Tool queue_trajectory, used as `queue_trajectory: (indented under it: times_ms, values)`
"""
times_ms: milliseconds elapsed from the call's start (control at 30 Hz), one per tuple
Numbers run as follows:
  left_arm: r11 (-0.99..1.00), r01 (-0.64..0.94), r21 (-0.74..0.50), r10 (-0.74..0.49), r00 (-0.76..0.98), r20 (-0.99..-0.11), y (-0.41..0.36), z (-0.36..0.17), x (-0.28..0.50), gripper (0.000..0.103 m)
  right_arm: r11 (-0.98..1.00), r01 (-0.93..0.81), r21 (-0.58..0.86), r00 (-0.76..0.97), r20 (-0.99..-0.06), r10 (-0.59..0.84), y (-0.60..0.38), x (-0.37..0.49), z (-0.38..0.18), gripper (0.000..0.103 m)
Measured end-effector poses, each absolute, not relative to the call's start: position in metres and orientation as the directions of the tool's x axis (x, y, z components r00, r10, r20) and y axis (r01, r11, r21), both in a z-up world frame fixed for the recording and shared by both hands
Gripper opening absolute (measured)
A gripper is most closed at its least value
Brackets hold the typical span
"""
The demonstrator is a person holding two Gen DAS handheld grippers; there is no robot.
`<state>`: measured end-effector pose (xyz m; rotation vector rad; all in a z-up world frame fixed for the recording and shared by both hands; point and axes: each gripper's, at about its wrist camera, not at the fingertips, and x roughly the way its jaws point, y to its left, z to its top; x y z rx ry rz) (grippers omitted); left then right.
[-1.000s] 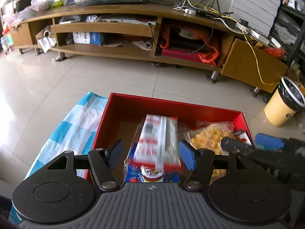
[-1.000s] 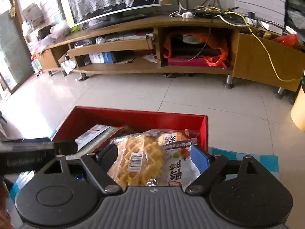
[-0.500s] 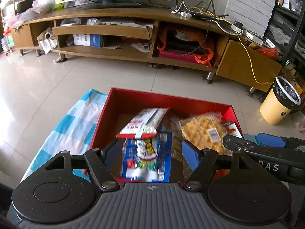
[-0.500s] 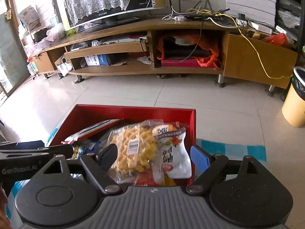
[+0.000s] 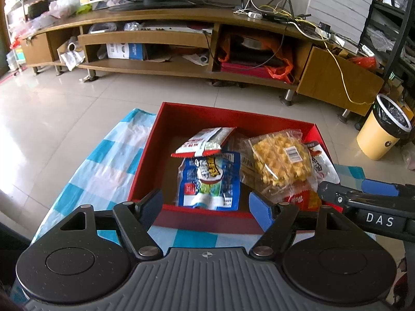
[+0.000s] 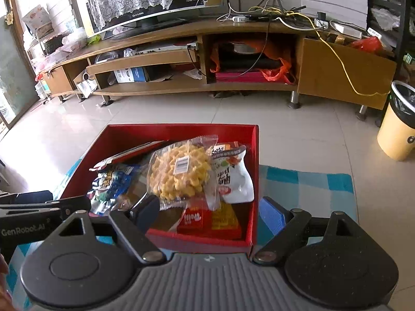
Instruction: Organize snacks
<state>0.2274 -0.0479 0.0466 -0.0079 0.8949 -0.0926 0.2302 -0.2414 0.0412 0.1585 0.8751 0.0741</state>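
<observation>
Snack packets (image 5: 281,159) in red box (image 5: 145,160), gripper (image 5: 207,204) empty above.

The left gripper (image 5: 206,206), jaws just opened and empty, hangs over the near wall of a red box (image 5: 155,142) on a blue-checked cloth (image 5: 103,160); inside lie a blue packet (image 5: 208,178), a red-white packet (image 5: 205,141) and a yellow snack bag (image 5: 281,160).
</observation>
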Motion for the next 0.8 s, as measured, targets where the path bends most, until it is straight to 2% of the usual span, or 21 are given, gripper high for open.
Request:
queue_trajectory:
  times_ms: [800]
  values:
    - [0.994,0.111,-0.004,-0.075,0.652,-0.755,-0.047,0.052,0.169,0.083,0.985,-0.002,0.174,0.651,-0.748,0.133,-0.235,0.168,0.050,0.085]
